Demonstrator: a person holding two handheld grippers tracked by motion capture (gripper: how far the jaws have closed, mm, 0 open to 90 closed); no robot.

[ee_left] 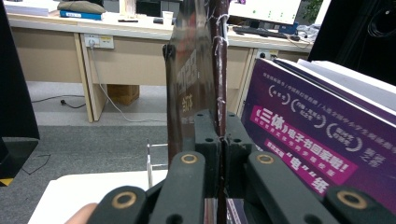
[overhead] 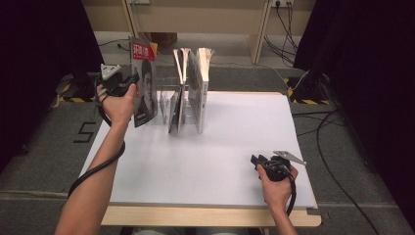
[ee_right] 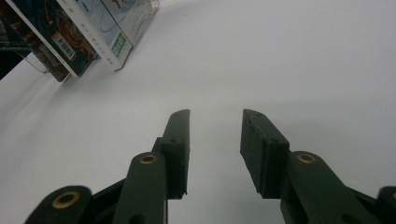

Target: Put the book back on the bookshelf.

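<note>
While the left tongs (overhead: pixel 131 78) are clamping a thin book (overhead: pixel 145 83) by its edge and holding it upright, the right tongs (overhead: pixel 255 160) are resting open and empty on the worktop (overhead: pixel 230 147), well apart. Just beside the held book, away from the left tongs, a wire rack (overhead: pixel 169 100) is carrying other upright books (overhead: pixel 195 90). Judging by this, the person is slotting the book into the rack's near end. Next, the book needs lowering straight into a free slot, staying vertical, before the tongs let go.
</note>
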